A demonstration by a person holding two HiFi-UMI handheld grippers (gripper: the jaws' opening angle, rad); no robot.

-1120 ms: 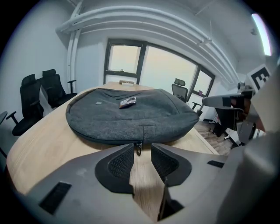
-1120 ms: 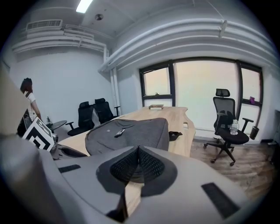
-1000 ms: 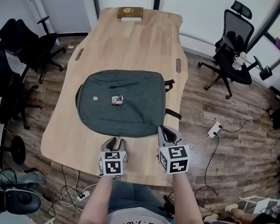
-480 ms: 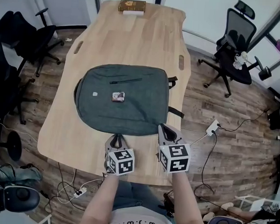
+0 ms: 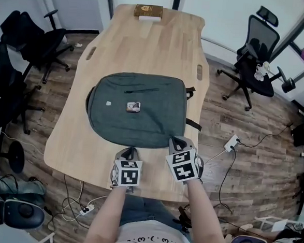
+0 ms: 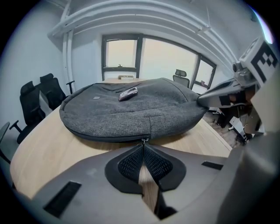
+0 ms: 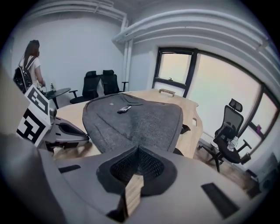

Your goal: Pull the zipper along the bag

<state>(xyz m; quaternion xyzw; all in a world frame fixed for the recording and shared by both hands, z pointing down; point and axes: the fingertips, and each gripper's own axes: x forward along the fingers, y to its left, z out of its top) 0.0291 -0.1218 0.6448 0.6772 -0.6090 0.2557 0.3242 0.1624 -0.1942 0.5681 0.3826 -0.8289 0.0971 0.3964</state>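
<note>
A grey backpack [image 5: 137, 109] lies flat on the wooden table [image 5: 147, 45]. Its zipper runs along the near edge, and the small metal zipper pull [image 6: 143, 140] sits at the middle of that edge. My left gripper [image 5: 128, 151] is at that spot, shut on the pull, which shows at its tips in the left gripper view [image 6: 143, 144]. My right gripper [image 5: 177, 142] is at the bag's near right corner, shut on the fabric edge [image 7: 138, 148]. A small flat object [image 5: 133, 106] rests on top of the bag.
A brown box [image 5: 148, 11] lies at the table's far end. Office chairs stand to the left [image 5: 22, 47] and right [image 5: 251, 73] of the table. Cables and a power strip [image 5: 231, 142] lie on the floor. A person [image 7: 30, 65] stands far off by the wall.
My left gripper has moved forward to the bag's near edge and its jaws have gone from wide open to shut. The right gripper has stayed at the bag's corner.
</note>
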